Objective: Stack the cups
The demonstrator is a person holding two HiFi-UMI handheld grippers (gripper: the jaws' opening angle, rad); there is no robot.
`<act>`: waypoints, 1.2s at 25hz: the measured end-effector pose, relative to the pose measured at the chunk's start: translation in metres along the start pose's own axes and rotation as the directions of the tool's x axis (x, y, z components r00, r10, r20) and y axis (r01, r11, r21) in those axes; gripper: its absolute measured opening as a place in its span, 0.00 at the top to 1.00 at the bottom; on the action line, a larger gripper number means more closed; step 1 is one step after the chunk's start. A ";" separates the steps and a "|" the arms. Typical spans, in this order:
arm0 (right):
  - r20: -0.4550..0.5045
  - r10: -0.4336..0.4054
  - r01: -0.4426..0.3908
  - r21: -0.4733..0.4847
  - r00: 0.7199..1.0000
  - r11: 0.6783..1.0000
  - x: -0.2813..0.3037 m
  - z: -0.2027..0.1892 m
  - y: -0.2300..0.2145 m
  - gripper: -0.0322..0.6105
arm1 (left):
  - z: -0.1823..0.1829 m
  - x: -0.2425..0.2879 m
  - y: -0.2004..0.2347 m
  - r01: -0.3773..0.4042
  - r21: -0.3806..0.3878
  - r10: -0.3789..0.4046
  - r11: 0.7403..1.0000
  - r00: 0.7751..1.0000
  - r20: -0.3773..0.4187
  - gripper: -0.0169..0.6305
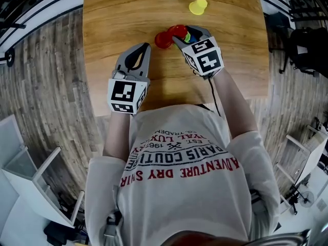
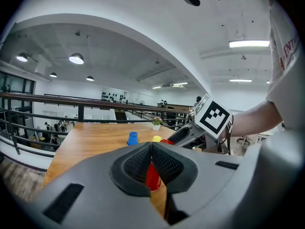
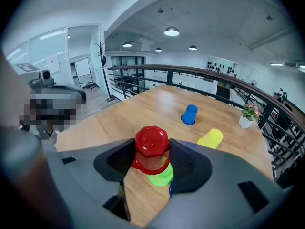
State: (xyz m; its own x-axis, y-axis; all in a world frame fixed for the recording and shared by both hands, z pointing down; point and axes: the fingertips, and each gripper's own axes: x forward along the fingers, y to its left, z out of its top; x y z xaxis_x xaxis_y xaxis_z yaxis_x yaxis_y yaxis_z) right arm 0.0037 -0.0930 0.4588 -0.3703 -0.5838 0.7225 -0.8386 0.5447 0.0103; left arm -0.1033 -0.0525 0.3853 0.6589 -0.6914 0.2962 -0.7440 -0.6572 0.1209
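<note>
My right gripper [image 3: 152, 162] is shut on an upside-down red cup [image 3: 151, 149], which hangs just above a green cup [image 3: 161, 176] on the wooden table [image 1: 118, 19]. A blue edge shows beside the green cup. In the head view the right gripper [image 1: 180, 35] is at mid-table with that red cup [image 1: 178, 31] and the green cup [image 1: 187, 36]. A second red cup [image 1: 163, 40] stands just left of them; it also shows beyond the left gripper's fingertips [image 2: 152, 175]. My left gripper [image 1: 146, 46] is shut and empty, a little short of it.
A blue cup [image 3: 189, 114] stands upside down farther back on the table, and a yellow cup [image 3: 210, 138] lies on its side near it. A small potted plant [image 3: 246, 117] sits at the far right edge. A railing runs behind the table.
</note>
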 end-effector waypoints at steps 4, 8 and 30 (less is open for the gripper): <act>0.038 0.001 -0.002 0.033 0.999 0.999 -0.001 0.003 0.002 0.53 | 0.000 0.001 -0.001 0.016 0.006 -0.016 1.000 1.000 -0.002 0.95; 0.126 -0.003 -0.007 0.072 0.992 0.997 -0.019 0.016 -0.003 0.50 | 0.001 0.006 -0.010 0.045 0.023 -0.045 0.999 0.999 -0.003 0.95; 0.125 0.088 -0.087 -0.012 0.988 0.996 0.019 -0.017 -0.165 0.50 | -0.022 0.074 -0.079 -0.229 -0.092 0.225 0.969 0.973 -0.049 0.95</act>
State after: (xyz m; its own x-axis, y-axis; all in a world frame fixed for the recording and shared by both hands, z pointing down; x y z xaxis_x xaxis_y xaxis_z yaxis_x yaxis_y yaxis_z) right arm 0.1413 -0.1840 0.4824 -0.4898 -0.6042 0.6285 -0.7982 0.6008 -0.0445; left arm 0.0020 -0.0447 0.4183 0.4680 -0.8062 0.3620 -0.8821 -0.4508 0.1365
